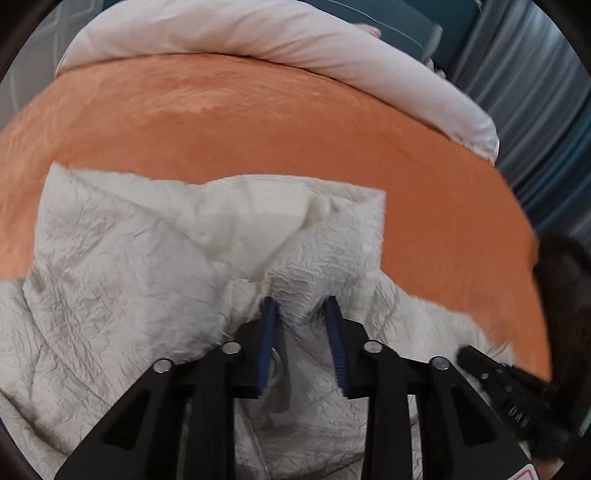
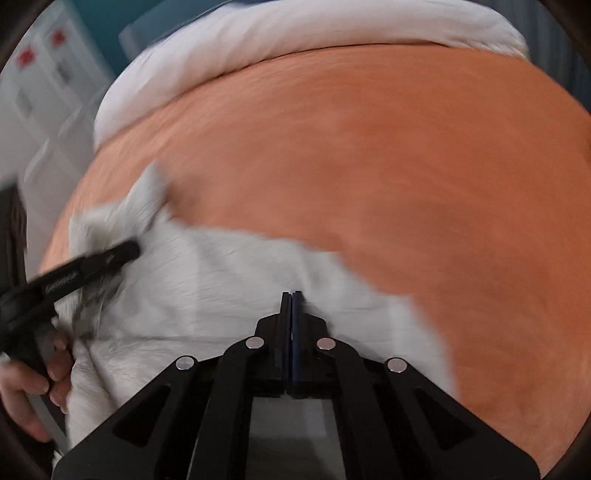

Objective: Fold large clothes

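A white crinkled quilted jacket [image 1: 122,258] lies on the orange bed sheet [image 1: 258,122], collar and smooth lining facing up. My left gripper [image 1: 301,308] is open, its blue-padded fingers [image 1: 267,332] apart over the jacket's front edge near a metal snap. In the right wrist view the jacket [image 2: 221,288] is blurred. My right gripper [image 2: 291,295] has its jaws pressed together at the jacket's edge; any cloth between them is hidden. The left gripper also shows at the left of the right wrist view [image 2: 110,258], held by a hand.
A white duvet [image 1: 258,33] is rolled along the far side of the bed. Blue-grey curtains [image 1: 535,92] hang at the right. A white wall with posted sheets [image 2: 44,92] is at the left. Orange sheet lies beyond the jacket.
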### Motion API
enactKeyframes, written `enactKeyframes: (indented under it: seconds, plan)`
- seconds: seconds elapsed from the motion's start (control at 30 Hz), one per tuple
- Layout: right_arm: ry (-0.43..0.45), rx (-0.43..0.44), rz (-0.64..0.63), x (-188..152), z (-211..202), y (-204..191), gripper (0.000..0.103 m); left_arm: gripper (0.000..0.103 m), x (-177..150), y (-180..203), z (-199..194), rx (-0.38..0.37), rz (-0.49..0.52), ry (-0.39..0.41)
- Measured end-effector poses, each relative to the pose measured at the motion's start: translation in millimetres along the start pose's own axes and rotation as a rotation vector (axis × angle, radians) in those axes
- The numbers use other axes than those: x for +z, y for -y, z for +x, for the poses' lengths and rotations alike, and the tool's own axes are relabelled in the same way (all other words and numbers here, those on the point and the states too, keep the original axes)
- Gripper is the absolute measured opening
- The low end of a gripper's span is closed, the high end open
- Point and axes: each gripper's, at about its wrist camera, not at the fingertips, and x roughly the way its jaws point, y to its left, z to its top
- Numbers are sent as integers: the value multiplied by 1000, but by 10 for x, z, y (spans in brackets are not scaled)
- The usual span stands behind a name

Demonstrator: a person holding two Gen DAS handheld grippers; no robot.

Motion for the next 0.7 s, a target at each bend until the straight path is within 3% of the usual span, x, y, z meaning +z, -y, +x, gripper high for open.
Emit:
enactKeyframes:
  seconds: [0.1,0.17,0.23,0.27,0.3,0.33,0.5,0.6,0.63,0.7]
  plan:
    - [12,-43,23,10,-139,-54,3,28,-21,52,12,28,22,13]
    - [18,27,-31,33,-187,-246,4,28,-36,78,-8,43,35,22]
    - [-37,-53,-85,-16,2,-301,0,28,-44,69,-12,45,37,30]
    - [-63,-39,-74,-53,124,-215,0,28,-54,68,-25,46,37,34]
    - [-44,5,-24,-45,105,-113,0,27,-56,60,-29,55,36,40]
    - [-32,-6,20,-33,46,-35,0,26,-54,57,-29,65,37,43]
    - [63,-150,122,-141,-416,131,0,23,-102,-5,-244,78,-8,81]
    - [89,-69,22,-232,-758,-244,4,21,-187,-145,-783,35,-68,185]
    - [87,-21,-29,-252,-837,-435,4,26,-228,-229,-1008,-1,-77,222]
    - [84,61,-140,-268,-915,-874,4,40,-323,-447,-1435,34,-77,291]
